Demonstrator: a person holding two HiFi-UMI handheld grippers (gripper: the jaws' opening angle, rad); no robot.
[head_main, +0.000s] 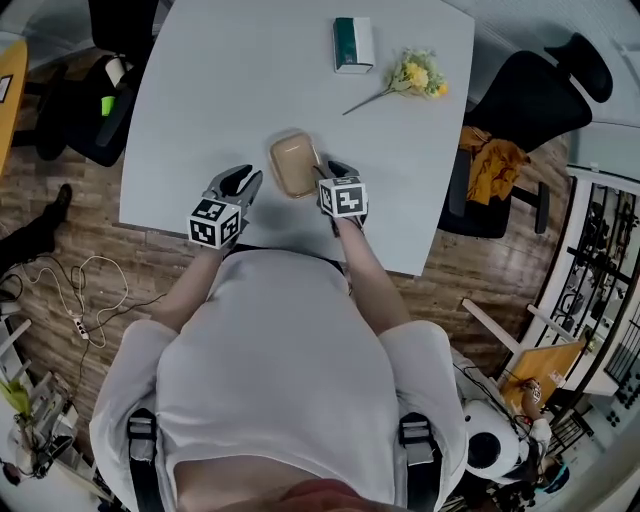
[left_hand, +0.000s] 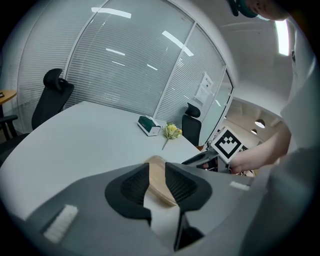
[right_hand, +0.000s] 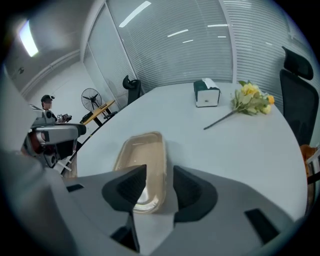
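A shallow tan tray (head_main: 294, 165) lies on the white table (head_main: 200, 90) near its front edge. My right gripper (head_main: 326, 171) is at the tray's right side. In the right gripper view its jaws (right_hand: 159, 177) stand open, with the near right rim of the tray (right_hand: 140, 155) running between them. My left gripper (head_main: 243, 182) rests a little to the tray's left, not touching it. Its jaws (left_hand: 157, 175) are open with a narrow gap, and the tray (left_hand: 158, 163) shows through that gap. Beyond it I see the right gripper (left_hand: 200, 159) held by a hand.
A green tissue box (head_main: 352, 44) and a yellow flower sprig (head_main: 415, 75) lie at the table's far side. A black chair with an orange cloth (head_main: 490, 160) stands on the right, another chair (head_main: 100, 100) on the left. Cables lie on the floor (head_main: 80, 290).
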